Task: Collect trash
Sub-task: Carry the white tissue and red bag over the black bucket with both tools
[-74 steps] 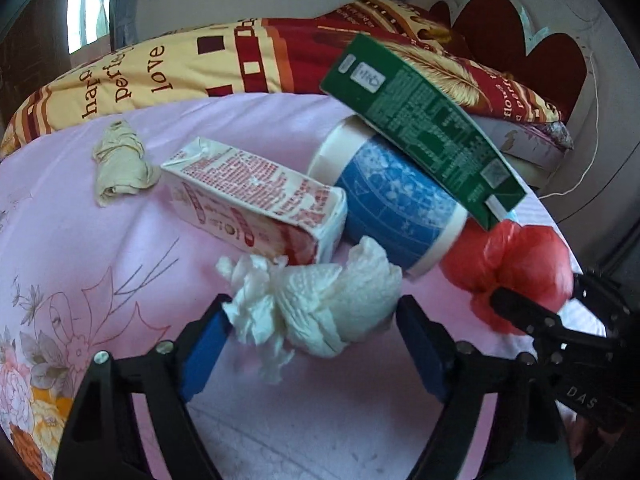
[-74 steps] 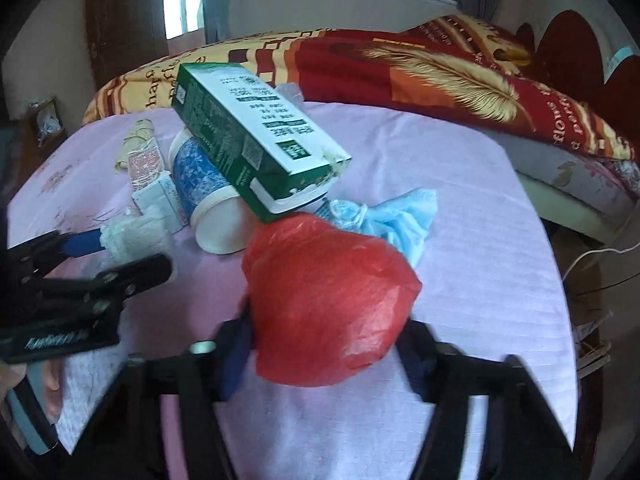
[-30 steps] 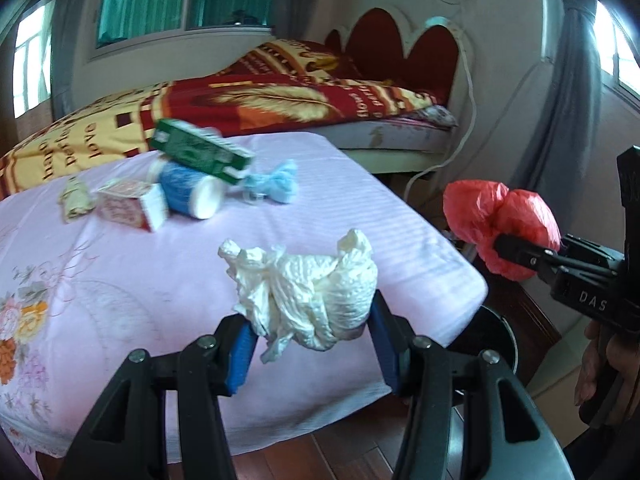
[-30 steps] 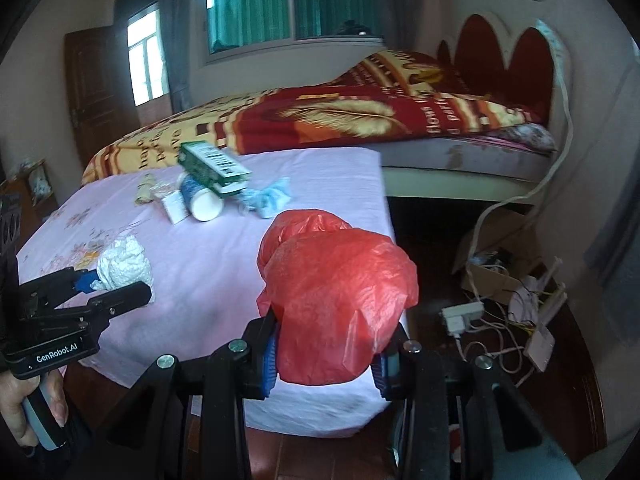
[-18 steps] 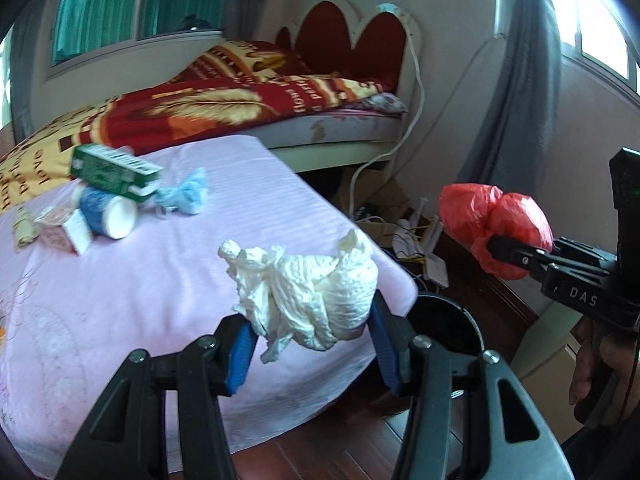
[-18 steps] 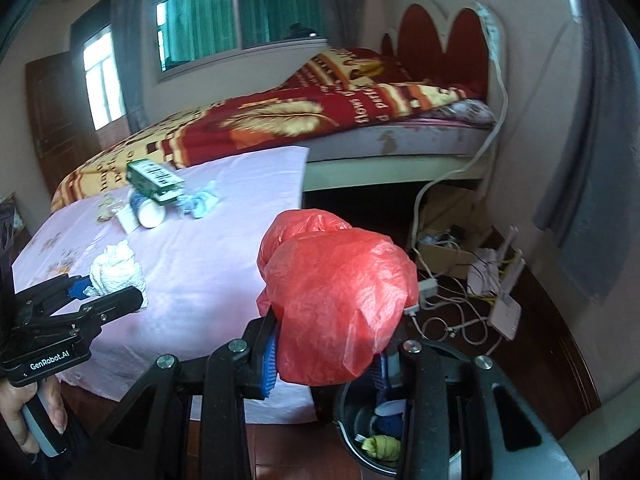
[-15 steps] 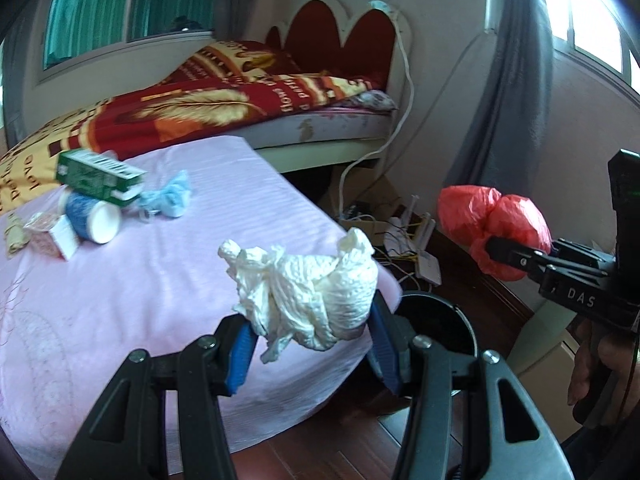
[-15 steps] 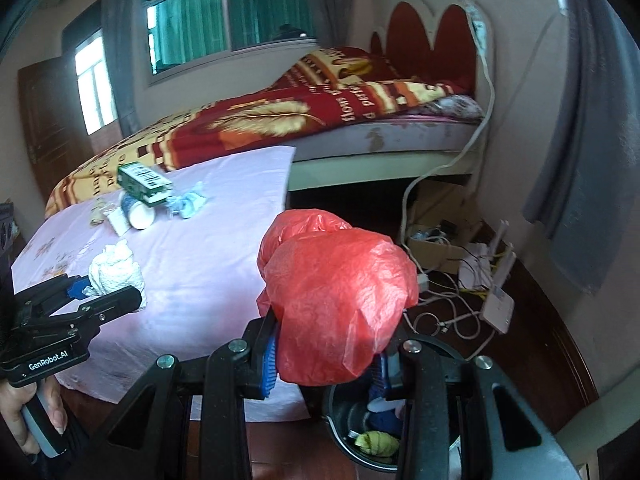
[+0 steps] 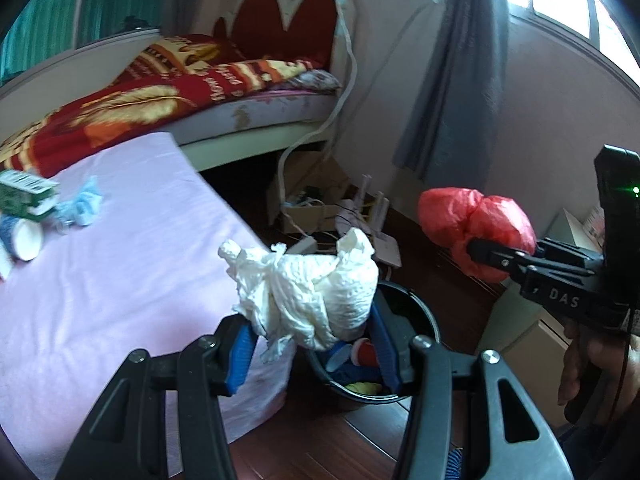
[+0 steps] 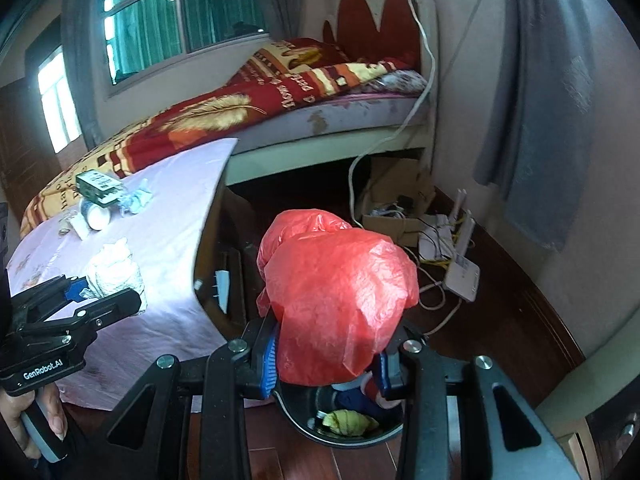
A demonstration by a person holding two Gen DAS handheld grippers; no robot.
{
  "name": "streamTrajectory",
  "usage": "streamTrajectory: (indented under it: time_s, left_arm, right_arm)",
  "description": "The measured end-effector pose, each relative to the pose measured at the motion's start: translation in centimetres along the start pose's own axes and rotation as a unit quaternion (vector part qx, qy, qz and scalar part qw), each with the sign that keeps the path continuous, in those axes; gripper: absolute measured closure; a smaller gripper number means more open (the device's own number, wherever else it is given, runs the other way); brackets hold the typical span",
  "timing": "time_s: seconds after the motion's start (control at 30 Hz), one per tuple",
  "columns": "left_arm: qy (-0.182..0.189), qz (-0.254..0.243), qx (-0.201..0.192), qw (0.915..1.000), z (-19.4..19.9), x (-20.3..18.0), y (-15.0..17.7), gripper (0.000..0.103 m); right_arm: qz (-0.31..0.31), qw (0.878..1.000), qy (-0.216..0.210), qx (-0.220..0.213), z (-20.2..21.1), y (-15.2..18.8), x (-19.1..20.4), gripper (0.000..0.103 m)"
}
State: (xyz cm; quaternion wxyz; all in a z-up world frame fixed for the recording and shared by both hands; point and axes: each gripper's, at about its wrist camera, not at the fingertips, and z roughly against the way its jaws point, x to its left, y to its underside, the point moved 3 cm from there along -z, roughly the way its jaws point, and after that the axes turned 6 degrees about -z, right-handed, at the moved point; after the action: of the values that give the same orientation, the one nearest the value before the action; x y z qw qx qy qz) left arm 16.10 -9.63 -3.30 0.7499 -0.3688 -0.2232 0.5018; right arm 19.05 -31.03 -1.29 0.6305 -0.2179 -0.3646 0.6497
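Crumpled white tissue wad point(image 9: 308, 292) clamped between the blue pads of the left tool point(image 9: 312, 344), held in the air just past the corner of the pink-covered bench point(image 9: 120, 272) and partly over the black trash bin point(image 9: 424, 320) on the wooden floor. Same wad and left tool visible at lower left in the right wrist view point(image 10: 114, 270), point(image 10: 102, 300), with a hand point(image 10: 36, 420) on the handle.

Red plastic bag point(image 10: 340, 304), bunched into a ball, gripped by the right tool point(image 10: 328, 364); pads pressed into its lower sides. Positioned directly above the bin point(image 10: 296, 420). From the left wrist view, bag point(image 9: 476, 236) and right tool point(image 9: 480, 250) seen to the right of the bin and higher than it.

Bin contents: yellowish crumpled item point(image 10: 348, 420), blue and red scraps, partly hidden.

Remaining on bench, far end: green carton point(image 10: 98, 188) lying on a blue-and-white cup point(image 10: 94, 212) tipped on its side, light blue crumpled piece point(image 10: 138, 200) just beside them.

Beyond: bed with red and yellow quilt point(image 10: 224, 116), cardboard box and cables point(image 10: 400, 204) on floor near the wall.
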Motion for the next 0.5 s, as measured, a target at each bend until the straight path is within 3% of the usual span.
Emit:
streamTrajectory:
  time_s: [0.5]
  left_arm:
    - [0.062,-0.041,0.056,0.9957,-5.5,-5.4,1.6,0.050]
  right_arm:
    - [-0.011,0.999,0.028,0.044,-1.7,4.5,-5.9,0.064]
